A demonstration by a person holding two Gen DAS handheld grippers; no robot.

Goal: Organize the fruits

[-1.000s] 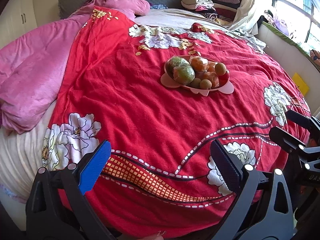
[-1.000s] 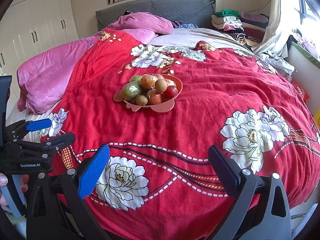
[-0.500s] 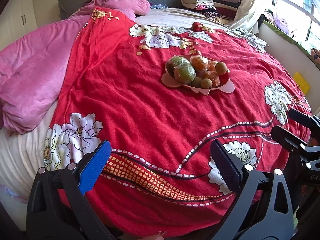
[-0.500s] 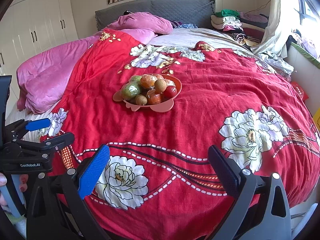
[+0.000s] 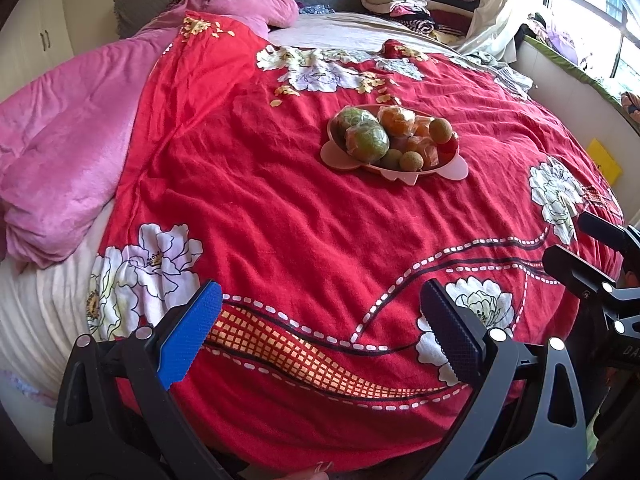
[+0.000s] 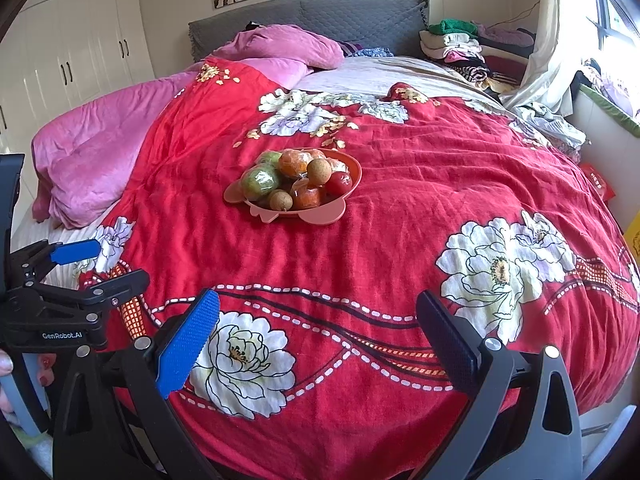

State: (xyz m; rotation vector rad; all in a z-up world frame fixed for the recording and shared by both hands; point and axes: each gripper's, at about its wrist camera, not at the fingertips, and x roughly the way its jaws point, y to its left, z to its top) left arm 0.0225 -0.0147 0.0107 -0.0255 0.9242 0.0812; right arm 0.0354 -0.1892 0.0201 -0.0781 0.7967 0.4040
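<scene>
1 pink bowl (image 6: 338,216) on bed: 2 green wrapped fruits, 3 brown round. 2 hand-held grippers (image 5: 320,330) (image 6: 318,330) wide open, empty.

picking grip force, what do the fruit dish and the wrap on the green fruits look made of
Fruit dish: probably moulded plastic, matte salmon pink, with a smooth uniform rim and shaped tabs. Wrap on the green fruits: thin clear plastic film, shown by glossy, crinkled highlights.

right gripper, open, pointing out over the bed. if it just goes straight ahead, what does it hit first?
Probably the red quilt. The right gripper is open, and its line runs low over the bed, to the right of the pink fruit dish. Nothing stands in between. Depth is unclear, so it might graze the dish's right edge instead.
</scene>
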